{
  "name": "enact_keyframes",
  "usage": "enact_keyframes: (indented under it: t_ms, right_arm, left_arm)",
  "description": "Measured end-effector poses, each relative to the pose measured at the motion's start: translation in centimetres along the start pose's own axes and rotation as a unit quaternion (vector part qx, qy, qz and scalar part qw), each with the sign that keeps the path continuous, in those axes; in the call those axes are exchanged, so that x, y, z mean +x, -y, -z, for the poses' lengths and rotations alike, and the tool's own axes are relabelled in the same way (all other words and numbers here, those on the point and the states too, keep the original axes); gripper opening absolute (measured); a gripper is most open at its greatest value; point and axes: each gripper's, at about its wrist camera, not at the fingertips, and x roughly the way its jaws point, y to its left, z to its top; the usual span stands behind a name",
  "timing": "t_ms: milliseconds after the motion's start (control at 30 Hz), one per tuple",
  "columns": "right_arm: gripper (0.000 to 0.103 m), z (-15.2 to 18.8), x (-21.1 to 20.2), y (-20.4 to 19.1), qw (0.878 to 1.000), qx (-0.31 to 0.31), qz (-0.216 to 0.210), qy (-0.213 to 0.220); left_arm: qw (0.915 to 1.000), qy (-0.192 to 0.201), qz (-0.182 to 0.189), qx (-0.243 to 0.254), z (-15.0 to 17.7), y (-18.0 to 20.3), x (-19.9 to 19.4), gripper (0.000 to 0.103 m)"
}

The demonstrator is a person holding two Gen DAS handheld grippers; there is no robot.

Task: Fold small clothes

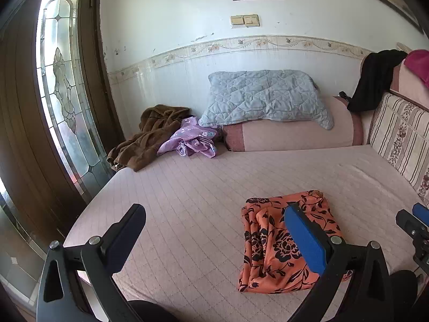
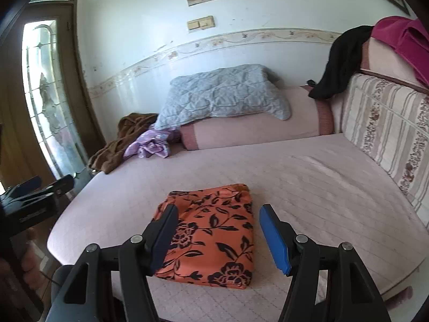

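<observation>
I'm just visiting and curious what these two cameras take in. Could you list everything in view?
folded floral cloth: one, orange with black flowers, near edge of the bed, below the right tool
bed cover: one, pale pink, quilted
quilted pillow: one, light blue, on the bolster at the wall
bolster: one, pink with darker ends, at the far end of the bed
brown garment: one, crumpled, far left corner
purple garment: one, lilac flowered, crumpled beside the brown one
black garment: one, draped over the backrest
magenta cloth: one, on top of the backrest
striped cushion: one, cream floral stripes, right side
glass door: one, dark frame, left
left gripper: one, black with blue pads, jaws open
right gripper: one, same, jaws open, empty
</observation>
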Motion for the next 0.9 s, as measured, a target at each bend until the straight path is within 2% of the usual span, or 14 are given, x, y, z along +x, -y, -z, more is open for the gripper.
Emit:
enact_keyframes:
  t_ms: [67,167,267,333,400,433,467,500,633,733,833,900]
  right_arm:
    - [0.067,0.1,0.3,0.0,1.000,-0.002,0.014,-0.005]
    - [0.067,0.4,1.4,-0.2,0.999,-0.003,0.021,-0.032]
    - [0.067,1.4,3.0,-0.2,0.998,0.011,-0.004,-0.058]
    - [0.067,2.4,4.4,0.0,0.995,0.025,-0.048,-0.078]
    - [0.059,3.5,5.9,0.5,0.991,0.043,-0.078,-0.098]
    - [0.049,4.1,7.0,0.8,0.988,0.054,-0.089,-0.111]
    - [0.043,4.8,8.3,1.2,0.985,0.065,-0.094,-0.131]
    - [0.043,5.2,9.2,1.5,0.983,0.073,-0.091,-0.144]
    - [0.042,7.3,13.7,2.3,0.972,0.108,-0.083,-0.190]
    - [0.041,9.0,17.1,2.2,0.965,0.109,-0.078,-0.227]
    - [0.042,8.2,17.9,1.6,0.966,0.089,-0.071,-0.232]
    - [0.042,6.9,18.1,1.3,0.966,0.076,-0.076,-0.234]
  left_arm:
    - [1.0000,-0.007,0.006,-0.001,0.2,0.0,0.3,0.103]
    - [0.9989,-0.039,0.027,0.000,1.0,0.1,1.9,0.103]
    - [0.9954,-0.090,0.032,0.004,2.8,0.4,5.2,0.103]
    - [0.9905,-0.132,0.039,0.008,4.5,0.7,7.8,0.103]
    - [0.9828,-0.179,0.044,0.008,6.3,1.0,10.7,0.103]
    - [0.9778,-0.204,0.046,0.008,7.4,1.1,12.2,0.103]
    - [0.9745,-0.219,0.047,0.009,8.1,1.3,13.2,0.103]
    - [0.9707,-0.236,0.042,0.012,9.1,1.5,14.6,0.103]
    - [0.9681,-0.246,0.034,0.030,11.3,2.6,17.3,0.103]
    - [0.9590,-0.277,0.053,0.033,12.2,2.9,19.5,0.103]
    - [0.9546,-0.286,0.081,0.021,11.5,2.1,20.1,0.103]
    - [0.9582,-0.271,0.087,0.032,11.2,2.1,20.0,0.103]
